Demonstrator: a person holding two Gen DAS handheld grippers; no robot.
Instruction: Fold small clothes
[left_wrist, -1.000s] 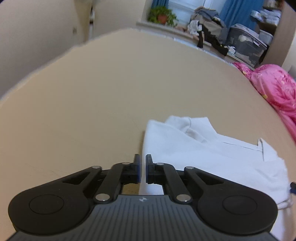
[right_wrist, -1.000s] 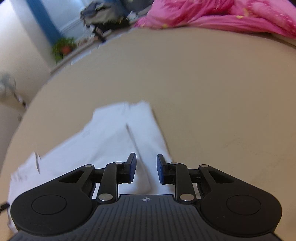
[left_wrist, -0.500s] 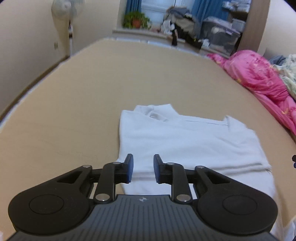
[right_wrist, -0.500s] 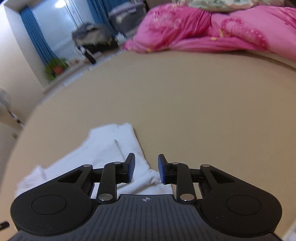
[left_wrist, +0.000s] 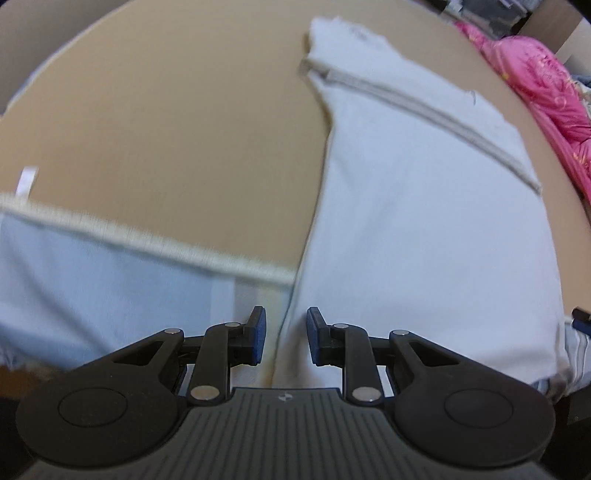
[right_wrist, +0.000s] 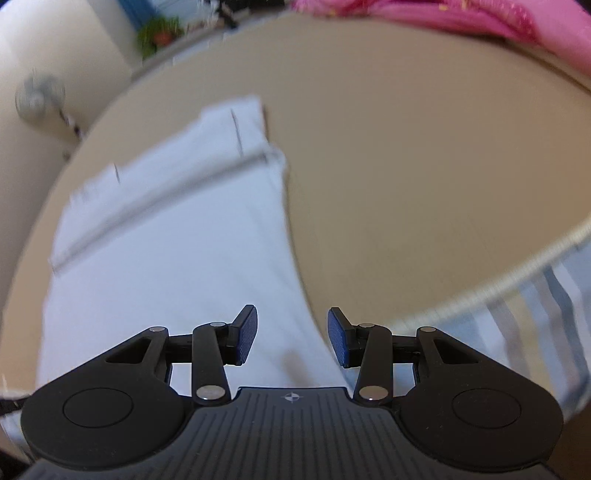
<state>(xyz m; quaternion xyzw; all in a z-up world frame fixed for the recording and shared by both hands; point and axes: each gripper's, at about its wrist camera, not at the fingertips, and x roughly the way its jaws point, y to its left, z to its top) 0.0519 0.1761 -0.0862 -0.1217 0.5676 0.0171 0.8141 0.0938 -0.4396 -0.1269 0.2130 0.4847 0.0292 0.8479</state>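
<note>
Two grippers have swung back toward the near edge of the tan surface (left_wrist: 166, 122) since a second ago, when each sat low over a corner of the white garment (left_wrist: 424, 221) with the far room in view. Both cameras now look steeply down, and a second piece of cloth, pale blue with a cream ribbed edge (left_wrist: 110, 277), has come into sight close under them.

That reads to me as one fold let go and the hands drawing back to take hold of the garment's near end.

The left gripper (left_wrist: 283, 338) hangs with a modest gap between its blue pads, wider than a second ago, and nothing is pinched. The white garment's left edge runs straight ahead of it and passes right beneath the gap, while the pale blue cloth lies just to its left.

The right gripper (right_wrist: 291, 336) is opening as I watch, its jaws noticeably further apart than the left's, and they hold nothing. White fabric lies under and ahead of its left finger; the garment's right edge curves away in front of the gap, and striped blue cloth (right_wrist: 517, 314) sits just beside its right finger.
</note>
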